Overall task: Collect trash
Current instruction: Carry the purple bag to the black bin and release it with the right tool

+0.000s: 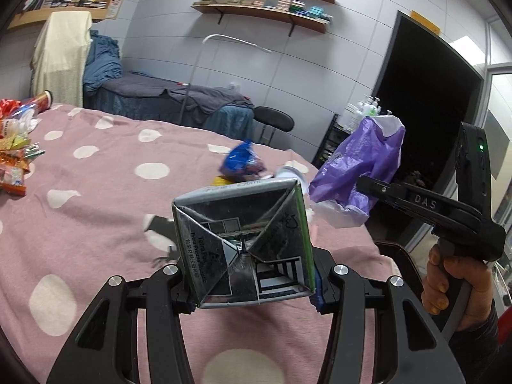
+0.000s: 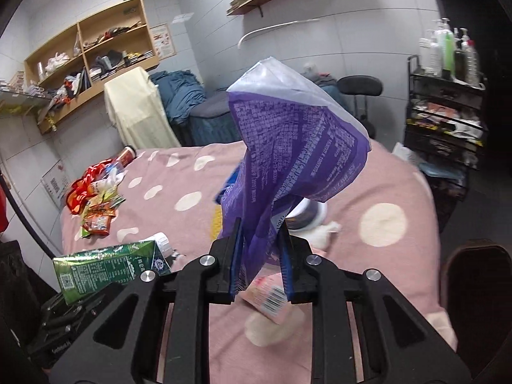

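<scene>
My left gripper (image 1: 252, 289) is shut on a green drink carton (image 1: 243, 243), whose folded silver bottom faces the camera. The same carton (image 2: 108, 268) shows at the lower left of the right wrist view. My right gripper (image 2: 260, 249) is shut on a crumpled purple plastic bag (image 2: 297, 147), lifted above the pink dotted bedspread (image 2: 192, 198). In the left wrist view that bag (image 1: 361, 166) hangs from the right gripper (image 1: 368, 185), which a hand (image 1: 454, 288) holds at the right edge.
On the bedspread (image 1: 96, 192) lie a blue wrapper (image 1: 243, 160), a pink barcoded packet (image 2: 268, 294), a white lid (image 2: 307, 214) and a tissue (image 2: 323, 233). Several snack wrappers (image 2: 96, 198) are piled at the far left. A black cart with bottles (image 2: 444, 121) stands right.
</scene>
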Demonstrator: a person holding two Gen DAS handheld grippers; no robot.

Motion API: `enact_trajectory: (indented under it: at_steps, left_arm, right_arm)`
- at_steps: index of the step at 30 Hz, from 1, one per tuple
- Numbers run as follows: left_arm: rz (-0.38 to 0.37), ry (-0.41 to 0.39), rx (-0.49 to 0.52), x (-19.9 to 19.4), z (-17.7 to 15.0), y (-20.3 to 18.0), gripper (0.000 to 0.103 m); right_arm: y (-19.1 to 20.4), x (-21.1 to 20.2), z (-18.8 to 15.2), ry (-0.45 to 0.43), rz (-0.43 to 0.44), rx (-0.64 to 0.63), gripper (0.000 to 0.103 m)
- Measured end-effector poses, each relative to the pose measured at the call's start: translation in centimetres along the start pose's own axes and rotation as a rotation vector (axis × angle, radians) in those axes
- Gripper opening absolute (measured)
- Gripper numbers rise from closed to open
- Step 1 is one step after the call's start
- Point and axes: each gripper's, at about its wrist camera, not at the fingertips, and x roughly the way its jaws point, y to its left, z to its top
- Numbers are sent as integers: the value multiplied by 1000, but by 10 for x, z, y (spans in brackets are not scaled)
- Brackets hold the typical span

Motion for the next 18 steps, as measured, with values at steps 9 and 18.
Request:
enact_trajectory:
  at_steps: [9, 18]
  left_arm:
    - [-103, 43, 78, 21, -4, -49, 49]
    - [-205, 100, 158, 46, -13, -99, 49]
  right_arm:
    - [-75, -57, -20, -58, -174, 81, 22]
    - [-156, -99, -52, -48, -384, 179, 22]
